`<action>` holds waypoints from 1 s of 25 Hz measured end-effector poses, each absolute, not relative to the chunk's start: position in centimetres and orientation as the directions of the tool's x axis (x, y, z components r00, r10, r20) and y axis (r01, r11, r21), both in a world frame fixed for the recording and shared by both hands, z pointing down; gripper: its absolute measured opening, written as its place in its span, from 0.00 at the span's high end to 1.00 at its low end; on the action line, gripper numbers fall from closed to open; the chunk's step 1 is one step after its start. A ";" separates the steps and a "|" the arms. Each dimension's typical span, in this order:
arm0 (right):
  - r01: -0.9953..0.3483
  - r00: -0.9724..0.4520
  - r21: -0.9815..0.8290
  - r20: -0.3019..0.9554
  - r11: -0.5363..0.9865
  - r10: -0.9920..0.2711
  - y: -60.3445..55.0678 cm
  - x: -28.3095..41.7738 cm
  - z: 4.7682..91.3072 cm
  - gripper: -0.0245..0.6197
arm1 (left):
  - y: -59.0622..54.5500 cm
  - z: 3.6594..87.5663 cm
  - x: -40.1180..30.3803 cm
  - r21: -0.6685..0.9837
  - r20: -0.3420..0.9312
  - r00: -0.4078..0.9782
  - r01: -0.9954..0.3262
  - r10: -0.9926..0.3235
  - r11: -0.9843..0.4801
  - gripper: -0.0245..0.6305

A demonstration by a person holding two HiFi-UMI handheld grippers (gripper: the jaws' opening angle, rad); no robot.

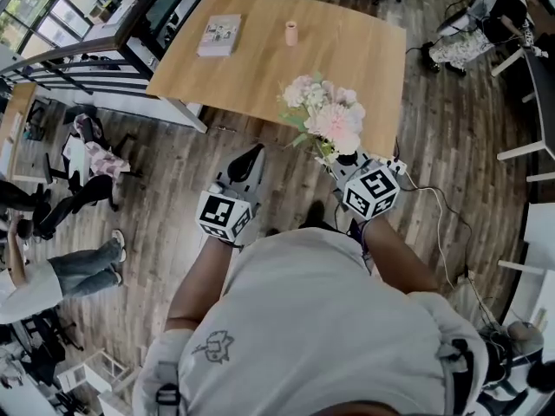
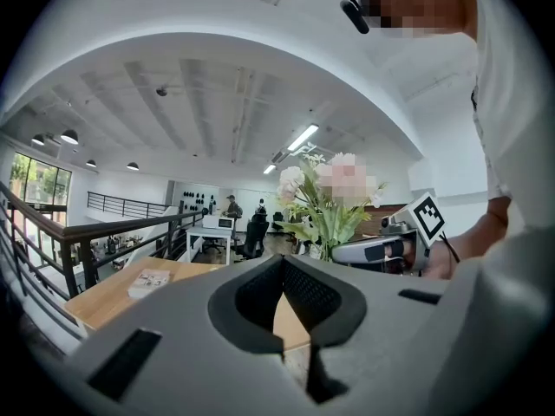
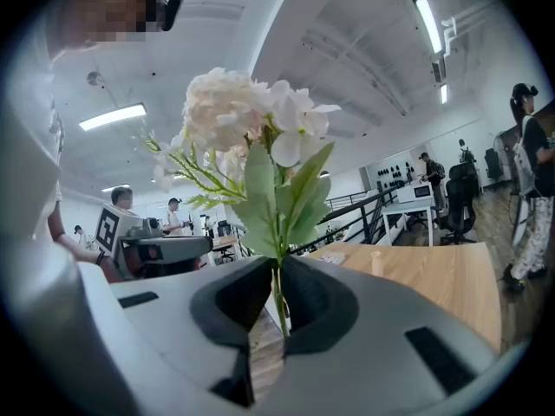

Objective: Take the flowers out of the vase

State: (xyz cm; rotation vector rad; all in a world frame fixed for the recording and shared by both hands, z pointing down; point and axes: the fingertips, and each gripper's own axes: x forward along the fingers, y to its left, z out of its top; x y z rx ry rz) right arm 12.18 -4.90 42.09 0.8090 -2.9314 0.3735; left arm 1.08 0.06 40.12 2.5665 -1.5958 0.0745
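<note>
Grey shirt (image 1: 303, 319) fills the bottom of the head view, with both grippers just above it. The right tongs (image 3: 279, 276) are clamped on the thin green stem of the flowers (image 3: 251, 137), which stand upright above them. The left tongs (image 2: 282, 261) are closed tip to tip with nothing between them. The flowers are already out of the vase (image 1: 291, 33), which stands upright and looks empty at the upper middle of the head view. It sits on the wooden surface (image 1: 355, 59), well apart from the bouquet and near a book (image 1: 219, 35).

The likeliest trouble, as I judge it, is the top-heavy head swinging or sliding, since the pinch holds only a slim stem low down. A quick turn of the wrist could tip the flowers or drop them on the floor (image 1: 173, 163), and squeezing harder could crush the stem.

Only the right gripper view shows the stem caught between the pads; in the head view the blooms cover that spot. Only the head view shows how far off the vase is. The left gripper view gives the bouquet side-on at its middle right.
</note>
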 end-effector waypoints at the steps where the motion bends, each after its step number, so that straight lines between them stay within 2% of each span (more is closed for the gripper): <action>1: -0.516 -0.857 -0.212 0.136 0.830 -0.497 -3.9 11.9 42.2 0.90 | 1.0 40.4 0.7 0.075 0.106 0.445 -0.895 -0.889 -0.439 0.96; 10: -0.532 -0.847 -0.186 0.123 0.826 -0.518 7.2 8.2 43.8 0.90 | 11.1 42.8 -2.8 0.078 0.102 0.492 -0.871 -0.865 -0.486 0.96; 25: -0.527 -0.849 -0.128 0.137 0.840 -0.511 15.7 7.1 45.1 0.90 | 16.7 44.1 -4.0 0.065 0.090 0.556 -0.831 -0.827 -0.552 0.96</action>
